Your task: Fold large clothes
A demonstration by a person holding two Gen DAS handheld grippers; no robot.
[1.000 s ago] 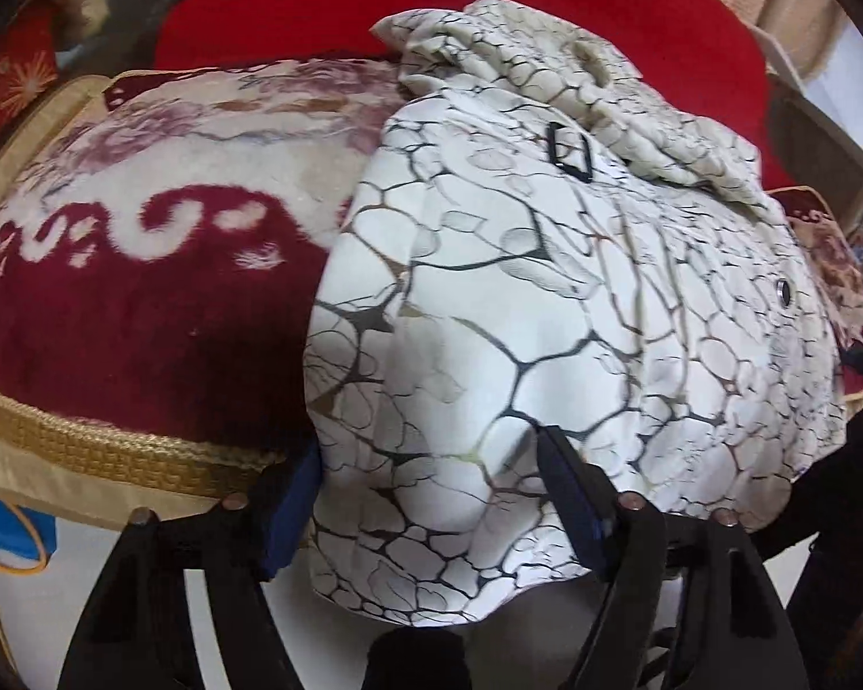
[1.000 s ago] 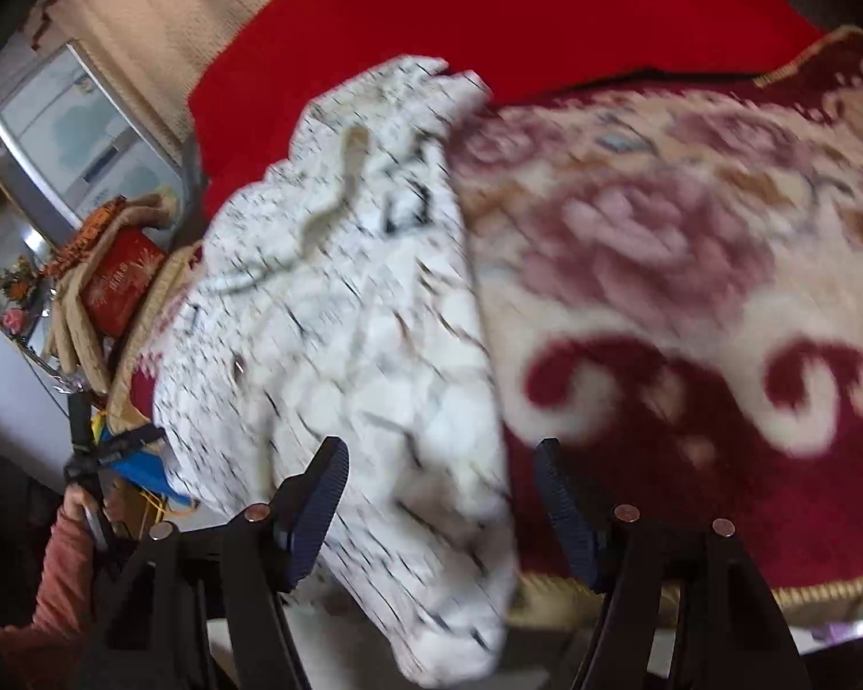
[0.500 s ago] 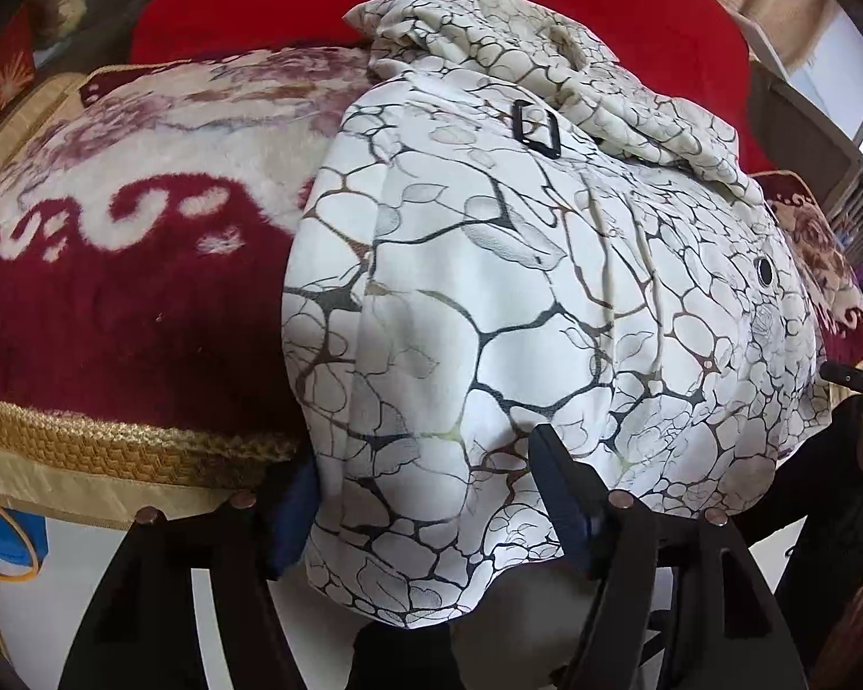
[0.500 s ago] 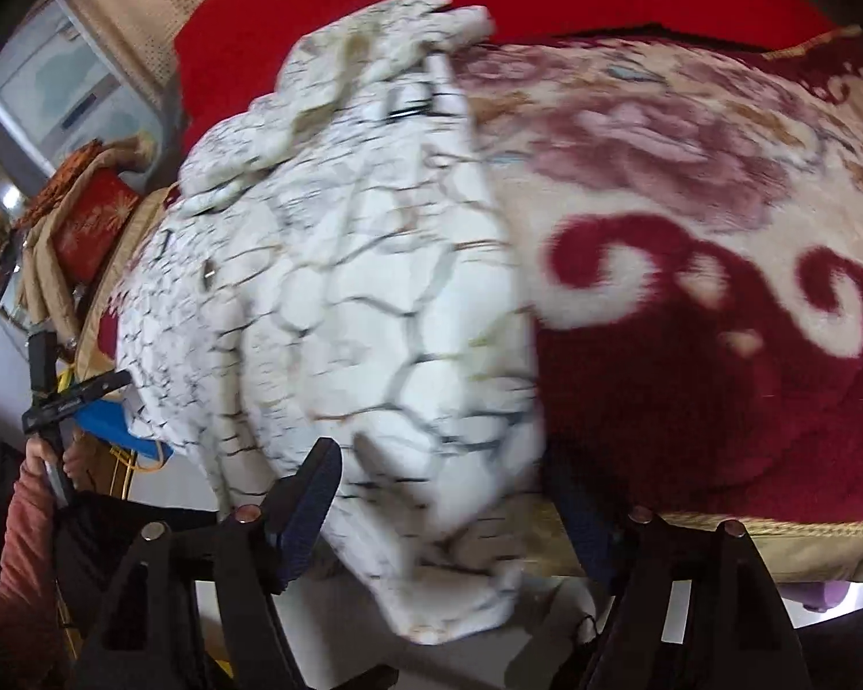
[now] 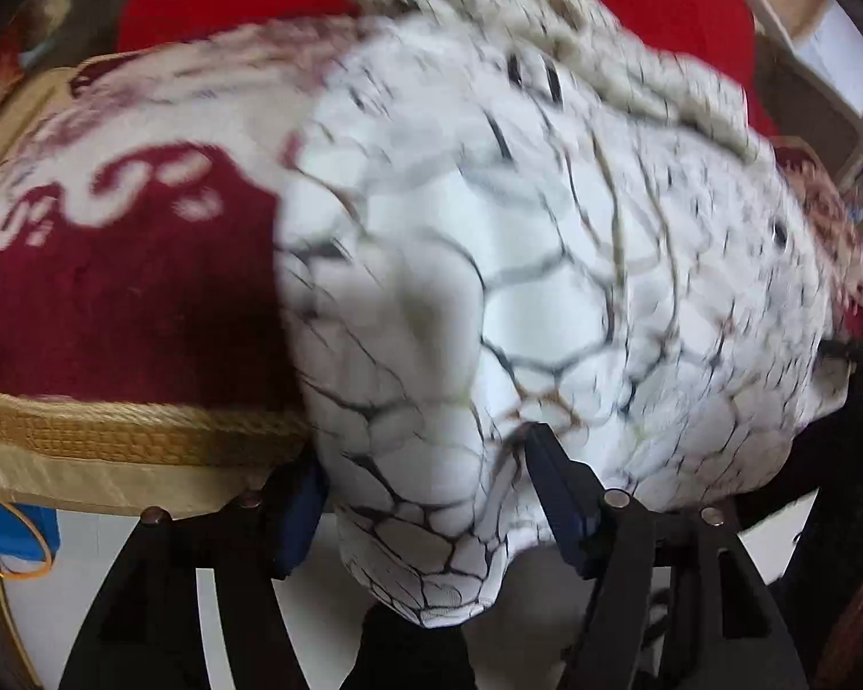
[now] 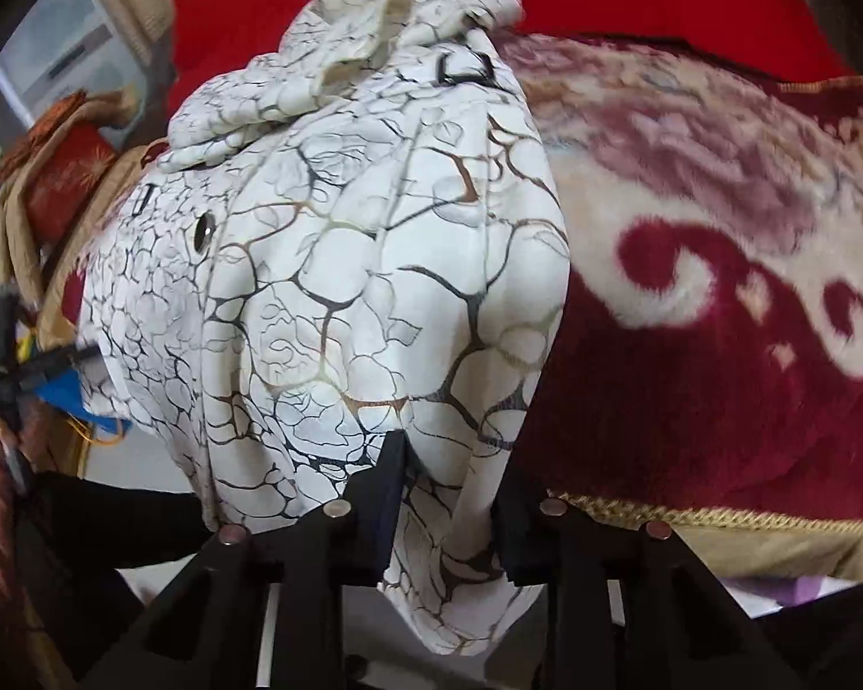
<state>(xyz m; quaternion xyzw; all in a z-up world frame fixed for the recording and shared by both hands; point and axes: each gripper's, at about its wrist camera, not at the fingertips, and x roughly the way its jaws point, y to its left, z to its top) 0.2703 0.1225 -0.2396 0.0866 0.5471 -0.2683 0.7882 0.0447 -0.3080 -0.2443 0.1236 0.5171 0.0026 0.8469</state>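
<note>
A large white garment (image 5: 546,264) with a dark and gold crackle print lies over the front edge of a bed, bunched at the far end. It also shows in the right wrist view (image 6: 345,299). My left gripper (image 5: 426,489) has its jaws wide apart around the garment's hanging near-left corner, not pinching it. My right gripper (image 6: 449,489) is shut on the garment's hanging near-right corner, the cloth squeezed between its fingers. The left wrist view is blurred.
The bed carries a maroon and cream floral blanket (image 5: 115,287) with a gold braided edge (image 6: 748,517). A red cover (image 5: 230,0) lies behind. A blue item (image 5: 6,535) sits below the bed at left. Cushions (image 6: 63,172) stand at the far left.
My right gripper has closed on the garment's near-right corner. My left gripper has moved in closer around the near-left corner, still open. The garment has shifted slightly.
</note>
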